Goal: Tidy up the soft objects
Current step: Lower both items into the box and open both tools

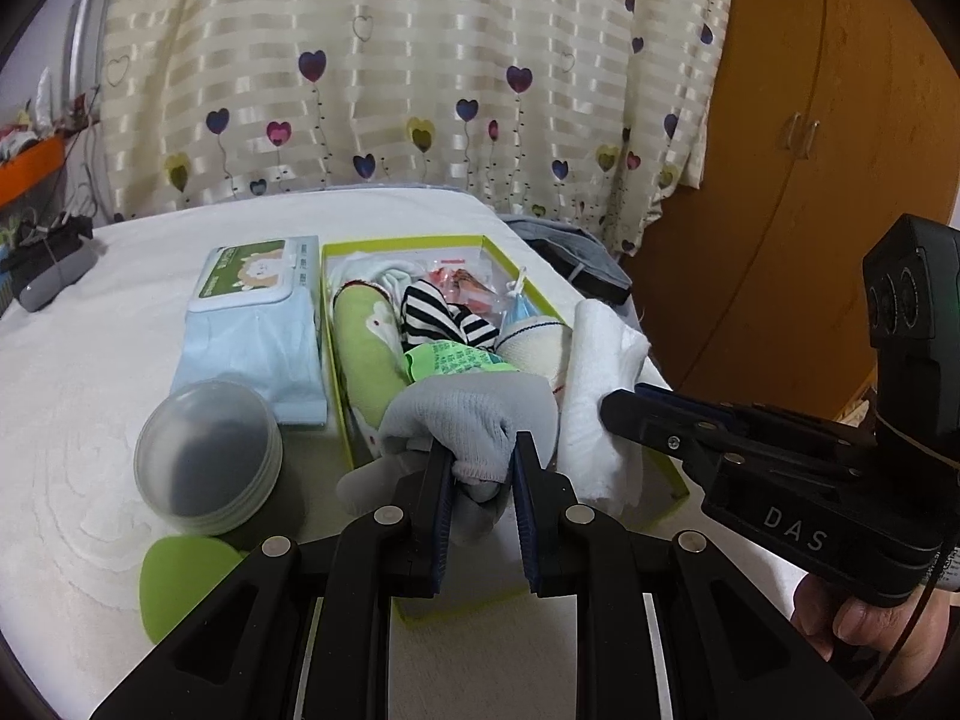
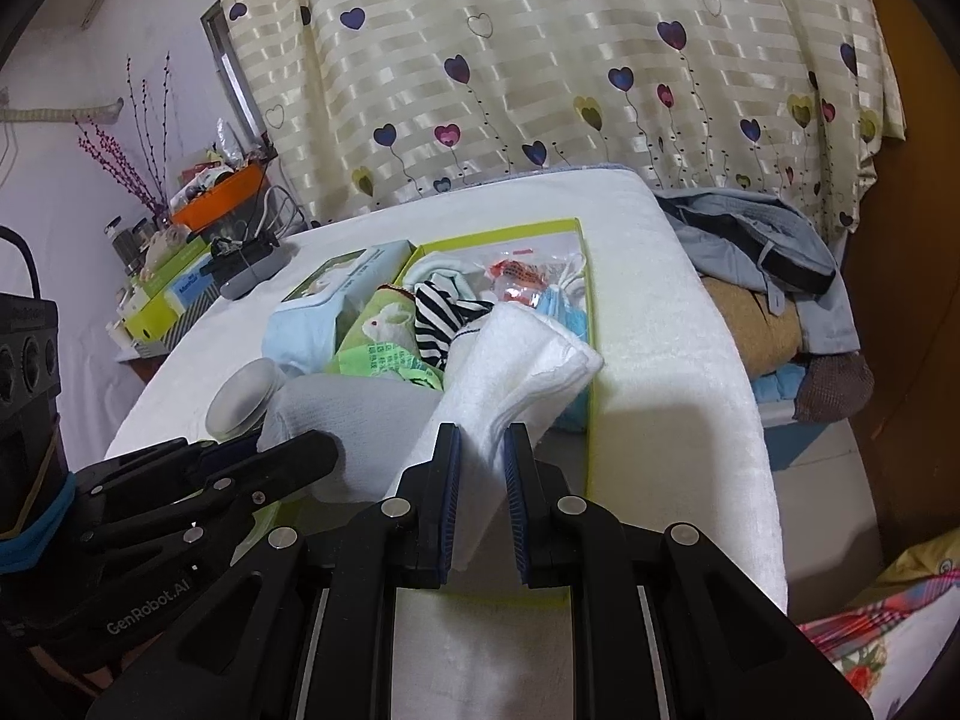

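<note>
While both hands work over the green box (image 1: 672,483), the left tool (image 1: 483,456) pinches a grey sock (image 1: 474,414) at its near end, and the right tool (image 2: 483,450) clamps a white towel (image 2: 522,372) along its right side, probably to tuck both in.

Box colours
Lime-green box (image 1: 414,238); grey sock (image 1: 474,414); white towel (image 2: 528,366); black-white striped cloth (image 1: 432,309); cream curtain (image 1: 420,60), purple hearts.

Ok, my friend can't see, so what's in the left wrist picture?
The left gripper pinches a grey sock at the near end of a green box full of soft things on a white table. The right gripper reaches in beside it, at a white towel.
</note>
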A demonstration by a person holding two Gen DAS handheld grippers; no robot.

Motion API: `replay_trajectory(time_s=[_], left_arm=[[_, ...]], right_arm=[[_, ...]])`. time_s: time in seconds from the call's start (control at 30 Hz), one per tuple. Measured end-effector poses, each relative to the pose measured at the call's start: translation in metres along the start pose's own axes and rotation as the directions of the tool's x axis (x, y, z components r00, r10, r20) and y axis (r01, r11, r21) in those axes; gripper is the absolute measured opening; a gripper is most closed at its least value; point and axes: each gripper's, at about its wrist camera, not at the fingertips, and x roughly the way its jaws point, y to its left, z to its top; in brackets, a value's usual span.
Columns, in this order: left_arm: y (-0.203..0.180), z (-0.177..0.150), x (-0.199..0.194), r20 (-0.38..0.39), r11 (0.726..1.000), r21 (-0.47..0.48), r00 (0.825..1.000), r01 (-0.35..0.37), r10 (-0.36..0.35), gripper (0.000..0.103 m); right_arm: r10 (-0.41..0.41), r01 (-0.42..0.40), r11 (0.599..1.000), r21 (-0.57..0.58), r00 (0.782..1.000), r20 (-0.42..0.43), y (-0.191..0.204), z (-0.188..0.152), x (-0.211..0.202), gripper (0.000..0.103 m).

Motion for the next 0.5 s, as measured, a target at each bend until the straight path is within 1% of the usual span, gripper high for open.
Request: replay_trajectory(time_s=[0.17, 0.23, 0.33, 0.5], left_arm=[[0.005, 0.007, 0.009, -0.01, 1.0, -0.024, 1.0, -0.012, 0.012, 0.018], [0.005, 0.004, 0.007, -0.024, 1.0, -0.03, 1.0, 0.007, -0.008, 0.018], [0.001, -0.003, 0.003, -0.035, 0.999, -0.024, 0.999, 0.025, -0.026, 0.018], [0.003, -0.011, -0.002, -0.052, 0.998, -0.041, 0.997, 0.048, -0.05, 0.019]], right_arm=[[-0.002, 0.002, 1.0, -0.016, 1.0, -0.004, 0.0, 0.012, 0.012, 0.016], [0.0, 0.0, 1.0, -0.018, 1.0, -0.01, 0.002, 0.013, 0.012, 0.016], [-0.005, 0.004, 0.999, -0.038, 1.0, -0.022, 0.006, 0.007, 0.007, 0.016], [-0.004, 0.003, 1.0, -0.024, 0.999, -0.05, 0.005, -0.008, -0.001, 0.016]])
